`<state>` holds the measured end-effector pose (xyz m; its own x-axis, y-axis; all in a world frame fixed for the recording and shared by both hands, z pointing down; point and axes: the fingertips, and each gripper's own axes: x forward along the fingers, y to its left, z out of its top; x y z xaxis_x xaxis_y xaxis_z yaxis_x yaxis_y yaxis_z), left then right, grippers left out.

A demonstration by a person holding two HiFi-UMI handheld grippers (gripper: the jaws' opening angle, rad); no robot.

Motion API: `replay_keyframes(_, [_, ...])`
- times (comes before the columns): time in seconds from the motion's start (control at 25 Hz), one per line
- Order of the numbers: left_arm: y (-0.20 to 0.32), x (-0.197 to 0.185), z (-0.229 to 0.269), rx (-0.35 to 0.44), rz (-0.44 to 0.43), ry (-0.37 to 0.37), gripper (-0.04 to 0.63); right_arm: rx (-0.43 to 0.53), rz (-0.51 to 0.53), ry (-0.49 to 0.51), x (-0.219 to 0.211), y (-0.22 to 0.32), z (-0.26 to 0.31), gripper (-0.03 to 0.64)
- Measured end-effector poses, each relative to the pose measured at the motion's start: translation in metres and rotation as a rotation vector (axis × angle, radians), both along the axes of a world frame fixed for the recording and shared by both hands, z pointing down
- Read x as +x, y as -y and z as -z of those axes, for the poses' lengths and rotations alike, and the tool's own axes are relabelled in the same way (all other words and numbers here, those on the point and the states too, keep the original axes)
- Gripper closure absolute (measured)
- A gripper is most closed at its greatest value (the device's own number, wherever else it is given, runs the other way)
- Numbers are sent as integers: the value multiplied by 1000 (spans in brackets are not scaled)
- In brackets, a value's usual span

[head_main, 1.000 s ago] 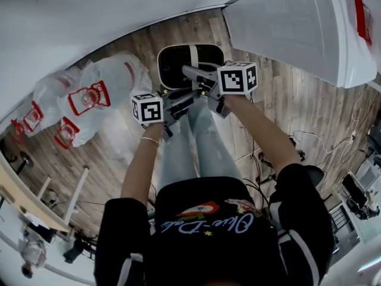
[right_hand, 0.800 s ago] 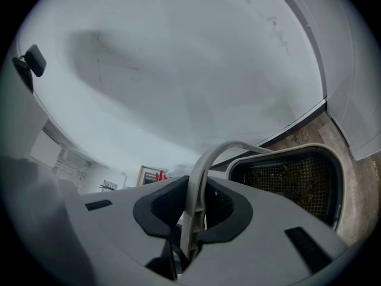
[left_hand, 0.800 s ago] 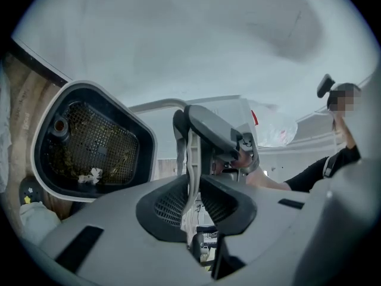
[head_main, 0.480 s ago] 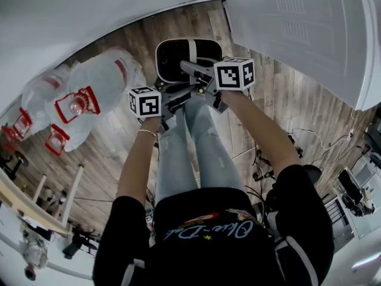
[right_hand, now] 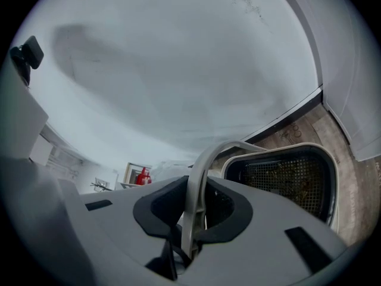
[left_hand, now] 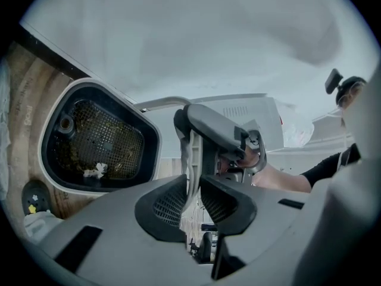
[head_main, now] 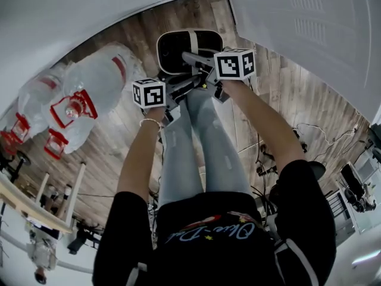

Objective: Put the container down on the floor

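A white container with a black mesh inside and a white bail handle hangs over the wooden floor, close to the wall. Both grippers hold that handle. My left gripper comes in from the left and is shut on the handle strip, which passes between its pads; the container shows to its left. My right gripper is shut on the same handle, with the container to its right. Whether the container touches the floor is hidden.
Clear plastic bags with red print lie on the floor to the left. A white wall runs along the top and a white cabinet stands at the upper right. Cables trail on the floor at right. The person's legs are below the grippers.
Both grippers and the container have sunk toward the floor together. The grip on the handle looks the same.
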<state>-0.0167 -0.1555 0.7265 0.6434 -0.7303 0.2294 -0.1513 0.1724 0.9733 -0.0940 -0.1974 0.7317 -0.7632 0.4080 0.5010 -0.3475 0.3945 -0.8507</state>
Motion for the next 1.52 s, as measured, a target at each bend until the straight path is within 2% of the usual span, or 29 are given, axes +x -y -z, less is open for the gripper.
replay_keyframes(0.24, [-8,0,-27,-29,4,-10,535,-2,8,-28,1,-9,-29,566])
replay_keyframes(0.44, [-13,6,-49,-68,-4,16,535,7,-3,-57,7,-10,-48,568])
replay_keyframes(0.56, [-11,11,-57,-94,-12,-10,532,12,1,-81,11,-11,-62,568])
replay_keyframes(0.76, [-7,18,-68,-109,-23,-5,531,14,-11,-118,20,-6,-76,568])
replay_keyframes(1.16, [-8,23,-92,-161,15,-2,526,13,8,-167,26,-7,-105,568])
replay_keyframes(1.52, [-9,35,-103,-183,-77,45,503,4,-13,-223,46,-4,-121,566])
